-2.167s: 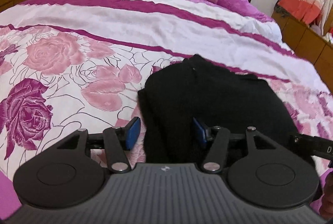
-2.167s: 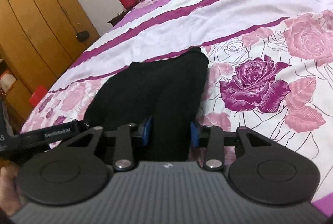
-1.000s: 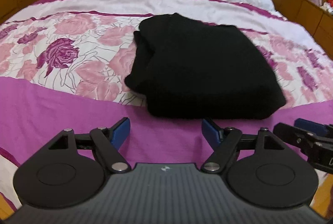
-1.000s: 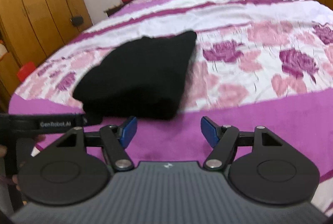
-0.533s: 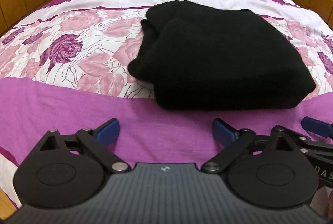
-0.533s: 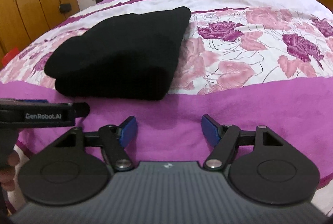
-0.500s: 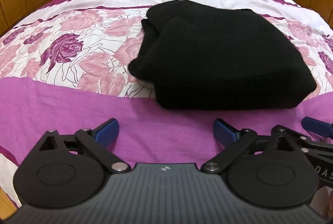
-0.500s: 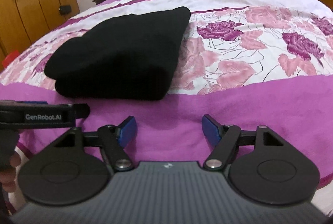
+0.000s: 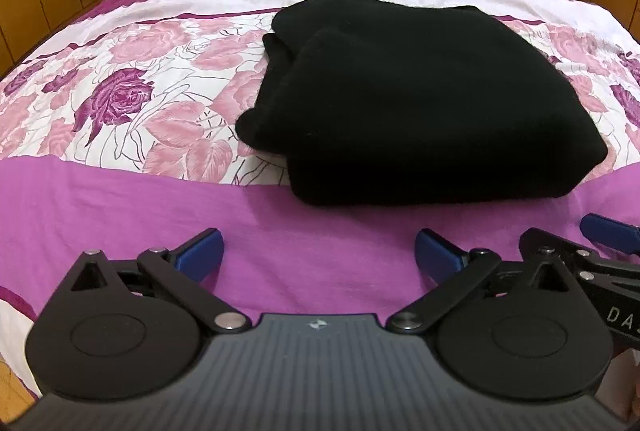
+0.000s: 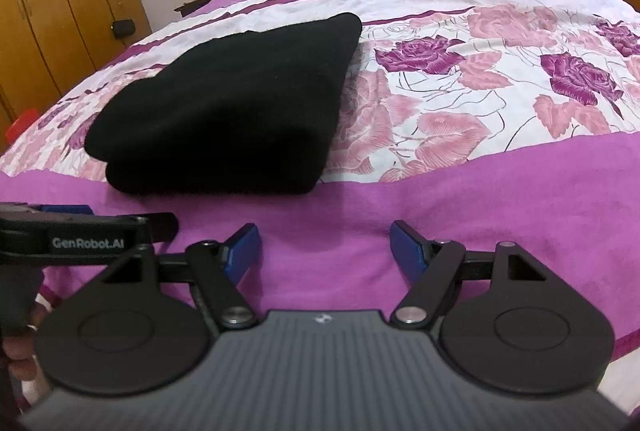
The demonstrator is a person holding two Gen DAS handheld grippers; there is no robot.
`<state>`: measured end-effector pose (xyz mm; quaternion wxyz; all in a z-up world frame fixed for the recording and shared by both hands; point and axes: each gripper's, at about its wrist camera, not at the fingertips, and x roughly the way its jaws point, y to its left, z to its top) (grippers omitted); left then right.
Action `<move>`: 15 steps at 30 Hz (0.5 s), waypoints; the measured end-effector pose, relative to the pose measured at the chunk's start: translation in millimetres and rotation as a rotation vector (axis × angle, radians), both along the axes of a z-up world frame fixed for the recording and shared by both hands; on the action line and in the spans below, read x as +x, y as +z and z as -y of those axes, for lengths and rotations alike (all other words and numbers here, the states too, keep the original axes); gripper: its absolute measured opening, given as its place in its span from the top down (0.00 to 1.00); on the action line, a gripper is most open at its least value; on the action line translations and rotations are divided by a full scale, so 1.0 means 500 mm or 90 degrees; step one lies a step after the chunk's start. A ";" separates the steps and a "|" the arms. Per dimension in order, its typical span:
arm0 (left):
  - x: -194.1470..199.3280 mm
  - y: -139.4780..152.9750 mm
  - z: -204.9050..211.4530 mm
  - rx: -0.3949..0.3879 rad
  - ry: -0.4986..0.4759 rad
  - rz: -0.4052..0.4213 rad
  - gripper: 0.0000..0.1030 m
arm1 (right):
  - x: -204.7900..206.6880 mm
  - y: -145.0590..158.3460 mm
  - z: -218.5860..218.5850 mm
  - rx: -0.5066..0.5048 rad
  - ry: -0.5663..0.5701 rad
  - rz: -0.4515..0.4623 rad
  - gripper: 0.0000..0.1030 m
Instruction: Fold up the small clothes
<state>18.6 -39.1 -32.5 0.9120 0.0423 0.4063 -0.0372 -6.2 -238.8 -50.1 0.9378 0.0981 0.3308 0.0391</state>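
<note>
You are holding both tongs, left (image 9: 318,251) and right (image 10: 324,245), wide and empty; reaching ahead, you risk snagging the folded black garment (image 9: 420,103) and undoing it.

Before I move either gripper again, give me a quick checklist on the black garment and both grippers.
1. Left gripper empty: ok, jaws have just been opening, nothing between them.
2. Right gripper empty: ok, jaws apart, only bedspread showing between them.
3. Black garment folded: ok, a compact stack with a rounded fold edge toward the grippers.
4. Edges tidy: not ok, a lower layer sticks out on the stack's left side in the left wrist view.
5. Garment clear of both grippers: ok, it lies beyond the fingertips.
6. Far edge aligned: cannot tell.
</note>
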 end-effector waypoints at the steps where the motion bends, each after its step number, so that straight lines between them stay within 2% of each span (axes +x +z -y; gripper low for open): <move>1: 0.000 0.000 0.001 0.001 0.000 0.000 0.00 | 0.000 0.000 0.000 0.000 0.000 -0.001 0.28; 15: 0.004 -0.006 -0.005 -0.013 0.008 -0.009 0.00 | -0.002 -0.002 0.006 0.015 0.001 0.002 0.28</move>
